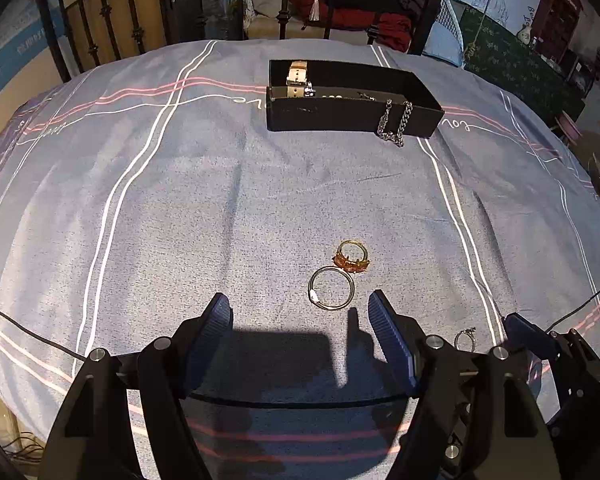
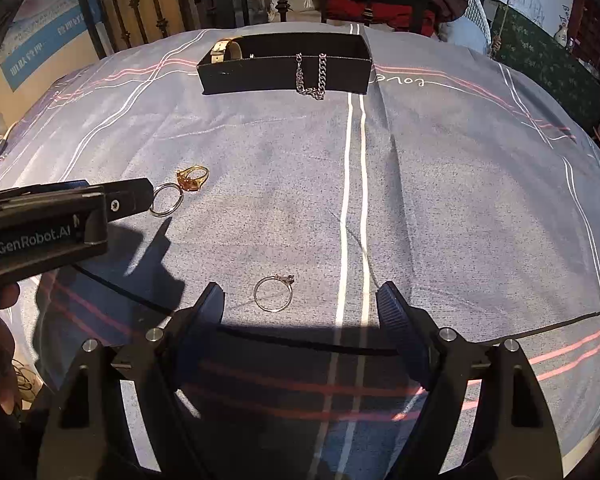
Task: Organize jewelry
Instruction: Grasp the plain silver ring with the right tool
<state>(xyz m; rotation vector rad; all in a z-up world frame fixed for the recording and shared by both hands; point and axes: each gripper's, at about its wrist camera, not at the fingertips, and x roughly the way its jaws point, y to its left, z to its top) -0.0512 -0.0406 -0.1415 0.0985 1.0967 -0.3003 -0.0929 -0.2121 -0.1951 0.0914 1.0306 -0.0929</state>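
Left wrist: three rings (image 1: 331,289), one box (image 1: 352,114).

Both wrist cameras look down and forward, low over the grey-blue striped bedsheet (image 1: 260,200), toward its far edge by the black iron railing (image 2: 140,12). Both views share the long black cardboard box (image 1: 352,116) and the gold ring with orange stones (image 2: 193,178).

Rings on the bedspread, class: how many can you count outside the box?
3: a gold ring, a plain ring touching it, and a thin ring before the right claw. Others may hide in the box.
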